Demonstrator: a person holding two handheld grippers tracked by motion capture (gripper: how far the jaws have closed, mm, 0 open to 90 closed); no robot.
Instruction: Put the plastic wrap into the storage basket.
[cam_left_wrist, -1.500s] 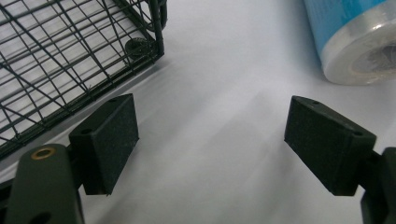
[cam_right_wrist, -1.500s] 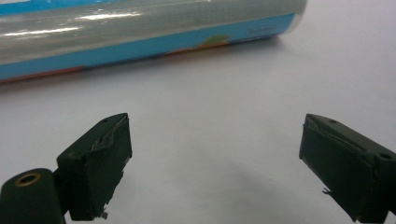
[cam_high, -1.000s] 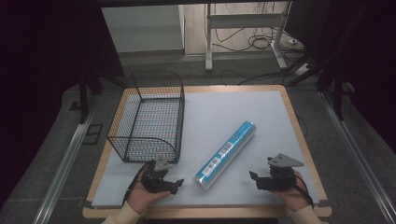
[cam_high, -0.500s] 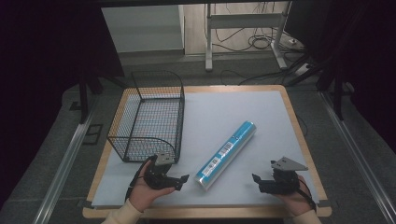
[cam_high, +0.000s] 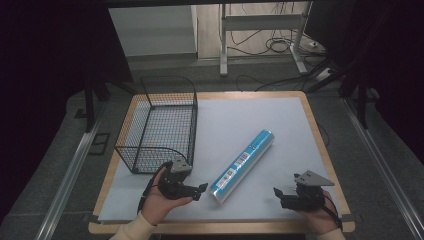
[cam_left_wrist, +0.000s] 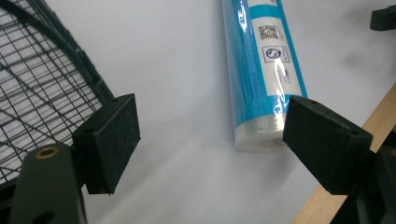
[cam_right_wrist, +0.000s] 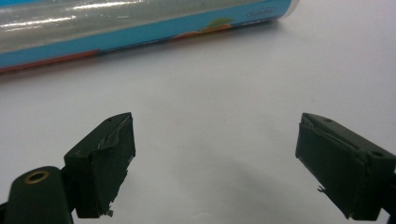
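A blue roll of clear film (cam_high: 242, 166) lies slantwise on the white worktop (cam_high: 260, 120), its near end toward the person. A black wire basket (cam_high: 159, 125) stands to its left, apart from it. The left tool (cam_high: 199, 190) hovers just beside the roll's near end, its jaws wide with nothing between them, having just closed a little. The right tool (cam_high: 278, 194) sits near the worktop's front edge, right of the roll, jaws wide and empty.
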